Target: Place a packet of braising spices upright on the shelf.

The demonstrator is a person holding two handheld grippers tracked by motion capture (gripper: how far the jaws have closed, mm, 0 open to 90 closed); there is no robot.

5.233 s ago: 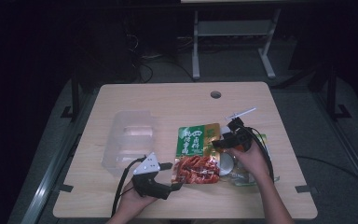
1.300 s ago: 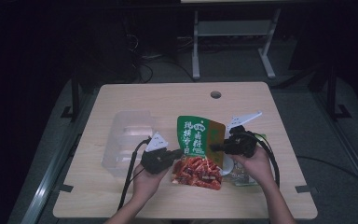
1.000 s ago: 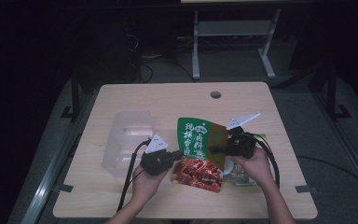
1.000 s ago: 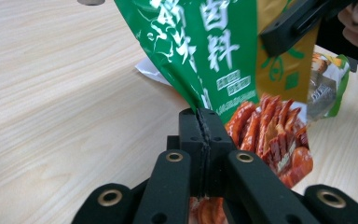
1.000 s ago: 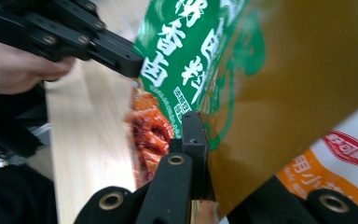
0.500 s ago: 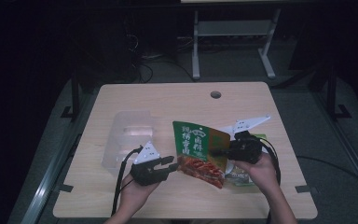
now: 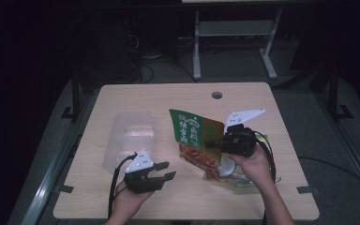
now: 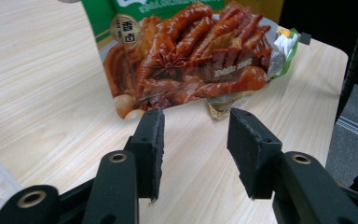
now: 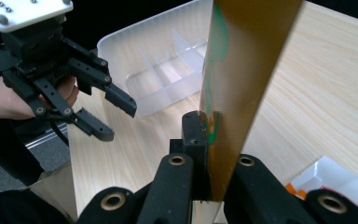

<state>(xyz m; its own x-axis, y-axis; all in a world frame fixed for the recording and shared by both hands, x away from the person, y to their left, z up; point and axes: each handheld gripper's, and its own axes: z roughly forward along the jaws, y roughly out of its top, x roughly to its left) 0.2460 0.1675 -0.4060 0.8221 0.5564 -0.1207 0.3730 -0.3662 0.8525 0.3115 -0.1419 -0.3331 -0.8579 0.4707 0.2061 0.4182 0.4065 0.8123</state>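
- My right gripper [image 7: 219, 143], centre-right of high view, jaws clamped on edge of the snack pouch [image 7: 197, 143]; right gripper view shows pouch edge [image 9: 242, 70] pinched between the pads.
- Pouch now tilted up off the table [image 7: 262, 93], green top toward upper left, lower end down by the other packets [image 7: 236, 177]; ~1 s ago it lay flatter and lower.
- My left gripper [image 7: 165, 170], lower left of centre, let go: jaws have just been opening, now about half open, nothing between them.
- Vs 1 s ago left gripper was at pouch's left edge; now apart from it, nearer frame bottom.
- Left gripper view: pouch [image 8: 191, 56] just beyond the open fingers [image 8: 151, 140], not touching.
- Clear divided box [image 7: 129, 136] left of pouch, same spot as before.
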